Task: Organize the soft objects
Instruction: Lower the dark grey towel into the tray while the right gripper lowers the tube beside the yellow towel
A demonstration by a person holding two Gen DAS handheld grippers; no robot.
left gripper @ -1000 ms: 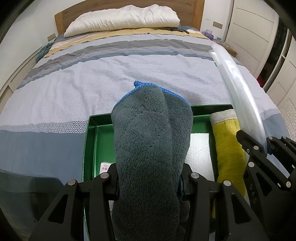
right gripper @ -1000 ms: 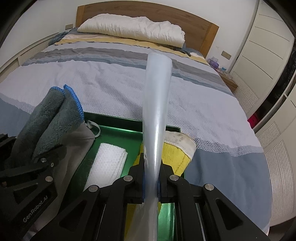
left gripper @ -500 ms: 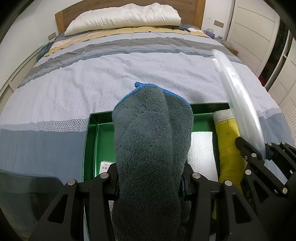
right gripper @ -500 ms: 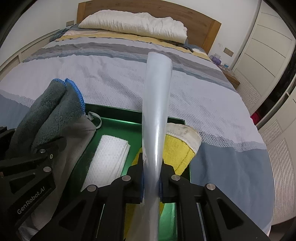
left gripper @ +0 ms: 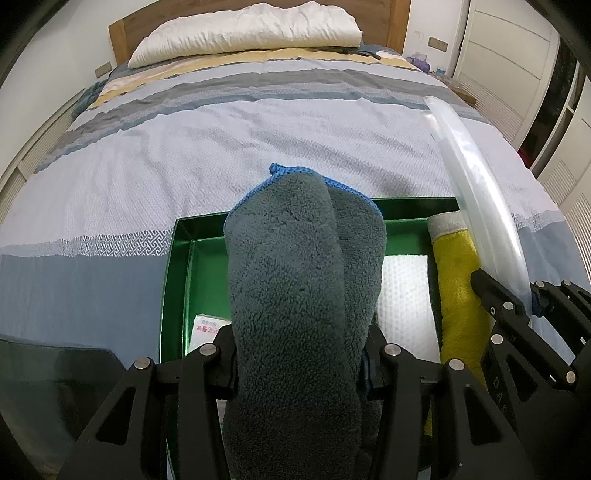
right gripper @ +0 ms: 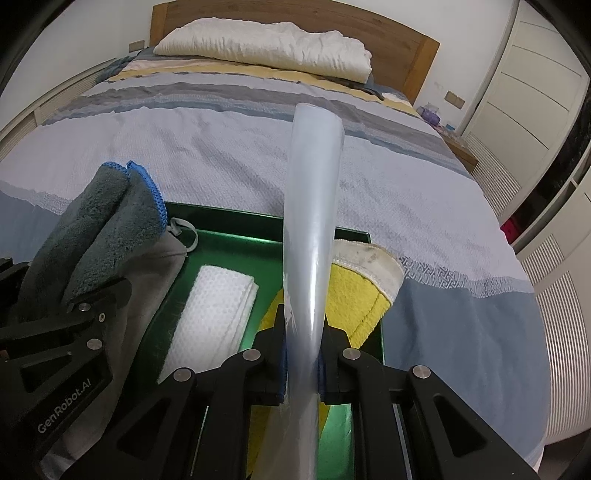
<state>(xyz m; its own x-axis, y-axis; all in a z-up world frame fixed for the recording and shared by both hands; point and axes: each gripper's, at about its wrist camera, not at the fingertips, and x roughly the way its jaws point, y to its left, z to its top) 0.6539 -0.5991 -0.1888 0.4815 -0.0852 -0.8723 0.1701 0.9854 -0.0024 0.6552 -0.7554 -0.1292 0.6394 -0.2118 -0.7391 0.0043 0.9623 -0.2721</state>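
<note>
In the left claw (left gripper: 301, 363) — plush grey towel (left gripper: 295, 280), blue-edged.

A bed (left gripper: 258, 140) with a striped grey, white and yellow cover fills the room. A white pillow (left gripper: 243, 31) lies against its wooden headboard (right gripper: 417, 62). White louvred wardrobe doors (right gripper: 535, 122) stand right of the bed.
</note>
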